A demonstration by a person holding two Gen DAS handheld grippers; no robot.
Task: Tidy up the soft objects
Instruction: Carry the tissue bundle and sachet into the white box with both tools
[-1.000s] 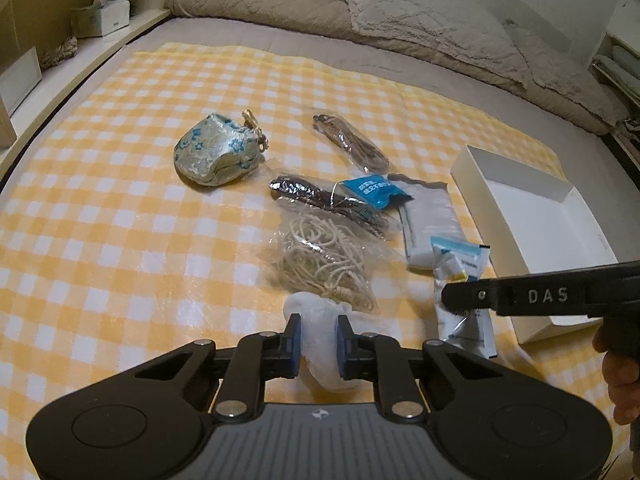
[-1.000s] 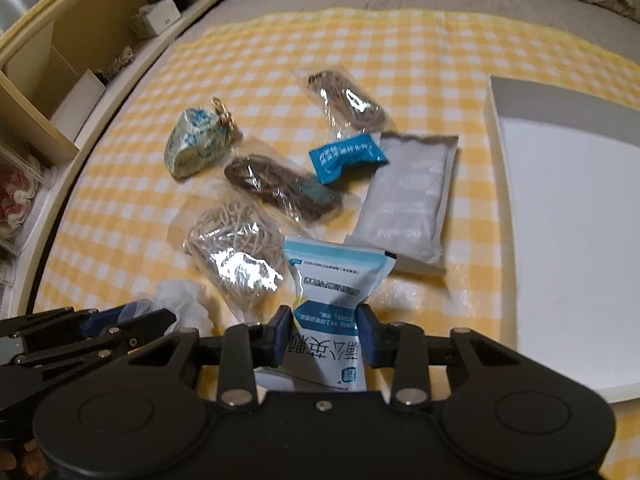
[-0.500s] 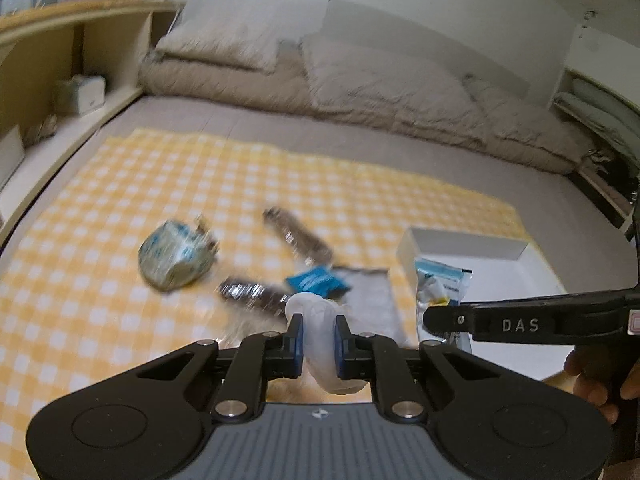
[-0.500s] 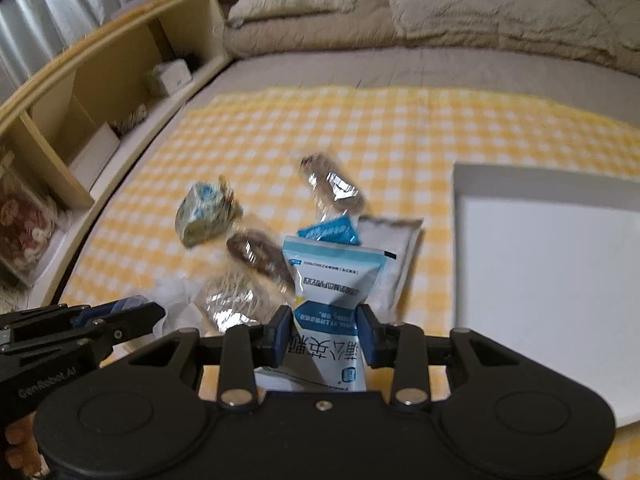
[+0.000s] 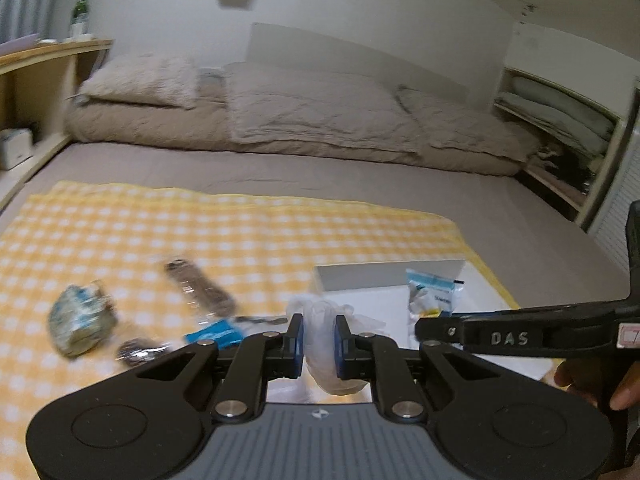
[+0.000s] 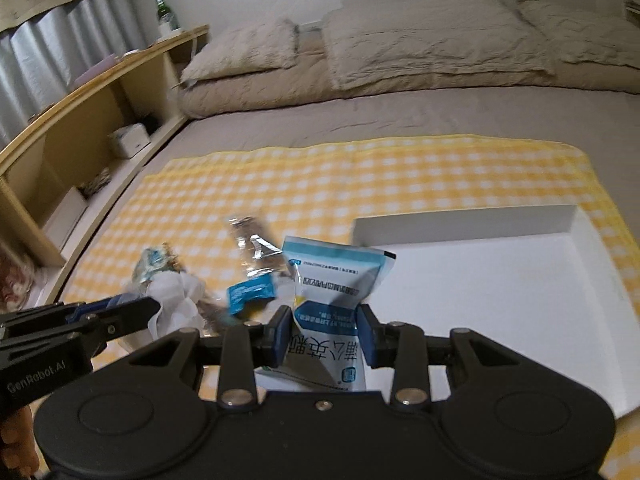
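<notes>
Soft white wadding (image 5: 326,344) sits squeezed between the blue pads of the left hand-held gripper (image 5: 318,340), whose jaws are drawn tight together on it, the lump bulging out above and below the pads. A blue-and-white pouch (image 6: 332,300) with printed characters is clamped upright in the right hand-held gripper (image 6: 323,338), its jaws a little apart and pressing on the pouch's two sides. Both bundles hang above the yellow checked cloth (image 6: 360,176) spread over the bed (image 5: 360,184).

The white tray (image 6: 500,280) lies on the right part of that cloth; in the right wrist view the pouch stands in front of the tray's near left corner. Left of the tray, the other items lie on the cloth: a small blue floral pouch (image 5: 82,326) farthest from it, a clear bag of dark cord (image 5: 200,288) between that pouch and the tray, a bright blue packet (image 6: 252,292) nearer the tray, and a dark packet (image 5: 140,350), blurred, just beside the floral pouch. Beyond the tray, beige pillows and a folded duvet (image 5: 320,120) are piled at the head of the bed. A wooden shelf (image 6: 80,120) runs along the bed's side opposite the tray, with a green bottle (image 6: 164,12) on top. A person's fingers (image 5: 624,388) show at the right gripper's handle.
</notes>
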